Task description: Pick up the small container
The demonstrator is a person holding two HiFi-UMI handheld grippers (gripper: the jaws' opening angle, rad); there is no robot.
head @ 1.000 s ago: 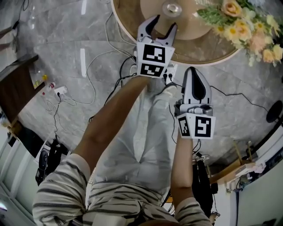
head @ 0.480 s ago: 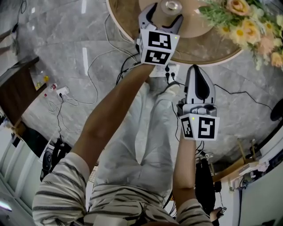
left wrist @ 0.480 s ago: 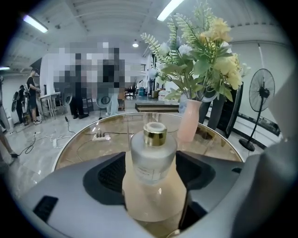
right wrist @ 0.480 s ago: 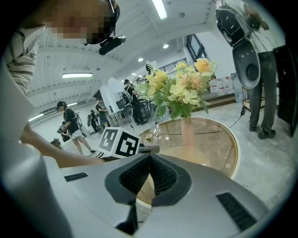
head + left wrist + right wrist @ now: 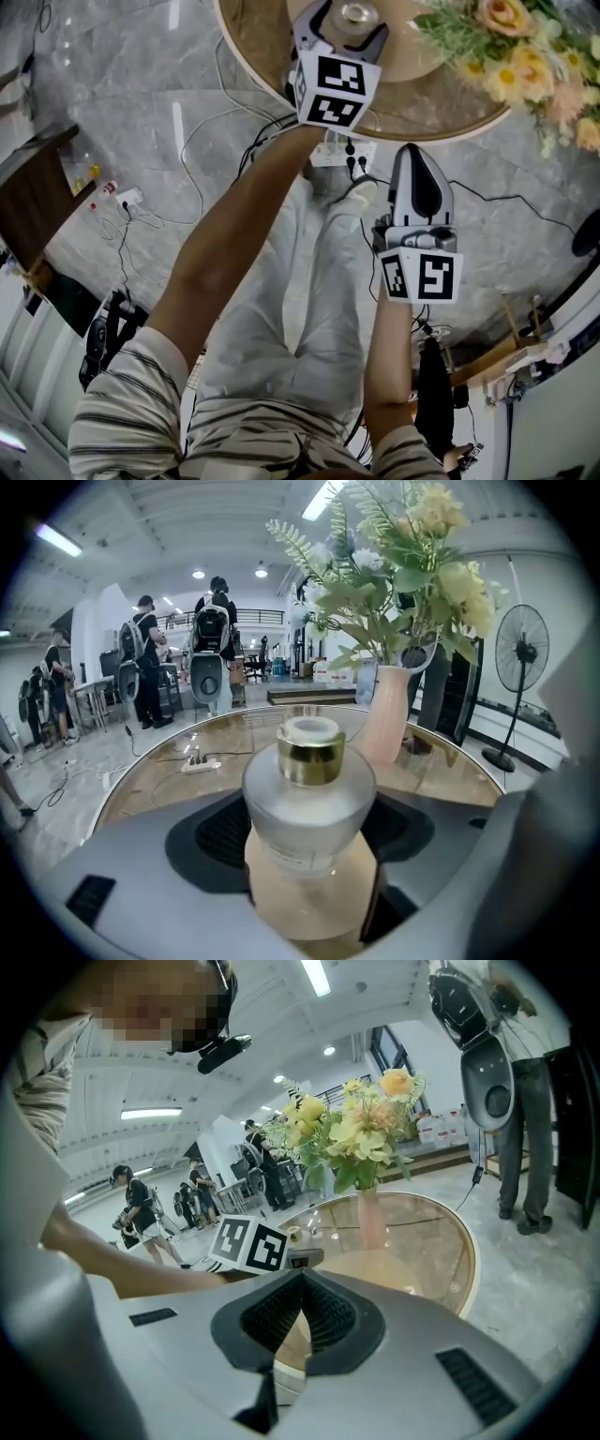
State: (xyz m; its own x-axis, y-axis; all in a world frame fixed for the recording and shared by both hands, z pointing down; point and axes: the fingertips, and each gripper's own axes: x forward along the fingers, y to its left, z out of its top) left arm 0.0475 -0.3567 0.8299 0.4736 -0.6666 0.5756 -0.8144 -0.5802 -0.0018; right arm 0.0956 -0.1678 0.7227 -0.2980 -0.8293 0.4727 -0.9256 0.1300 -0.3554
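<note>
Round table (image 5: 448, 105) on marble floor (image 5: 112, 89); left claw (image 5: 347, 26) just spreading around small container (image 5: 309, 803); right claw (image 5: 418, 159) closed.

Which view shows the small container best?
The left gripper view: the small container sits large and central, frosted body and gold collar, between the left gripper's jaws, which have just been opening. The head view shows only its top; the right gripper view, barely anything.

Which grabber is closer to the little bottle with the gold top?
Left. The left gripper has its jaws, which have just been opening, on either side of the bottle. The right gripper, jaws together, hangs back by the table edge, away from the bottle.
</note>
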